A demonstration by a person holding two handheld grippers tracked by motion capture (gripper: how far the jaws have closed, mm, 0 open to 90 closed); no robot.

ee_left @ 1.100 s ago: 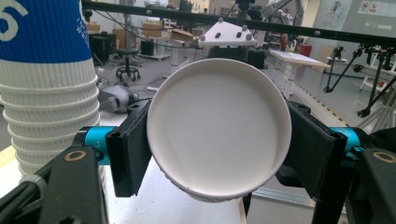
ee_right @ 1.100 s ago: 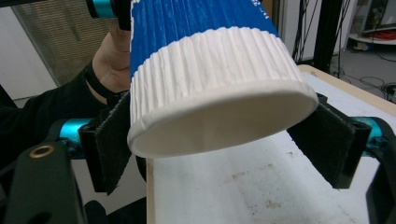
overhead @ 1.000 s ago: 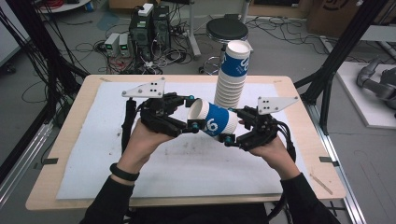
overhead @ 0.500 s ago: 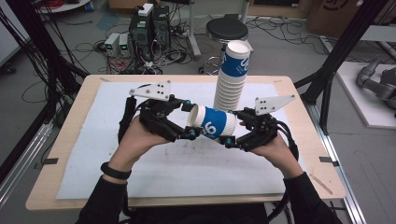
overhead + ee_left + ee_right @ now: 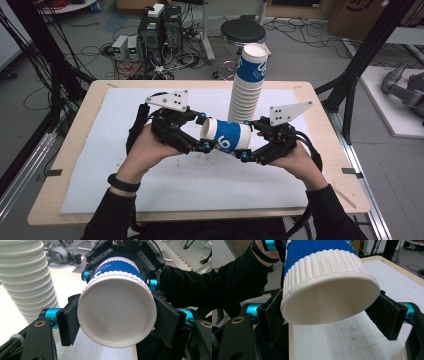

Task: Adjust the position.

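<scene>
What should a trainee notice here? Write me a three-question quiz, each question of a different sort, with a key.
1. True or false: the held cup lies on the table.
2. What stands on the table behind the held cup? A) a stack of cups B) a bottle C) a bowl
3. Fill in: the held cup's middle band is ____.

Key: 1 false, it is held in the air on its side; 2 A; 3 blue.

- Black long sleeves (image 5: 117,222) on both arms.
- Black band-shaped wristwatch (image 5: 122,183) on the left wrist.
- Black-framed handheld grippers with cyan metal knobs (image 5: 51,314), grey triangular drilled top plates (image 5: 169,100), black cables (image 5: 311,145).
</scene>
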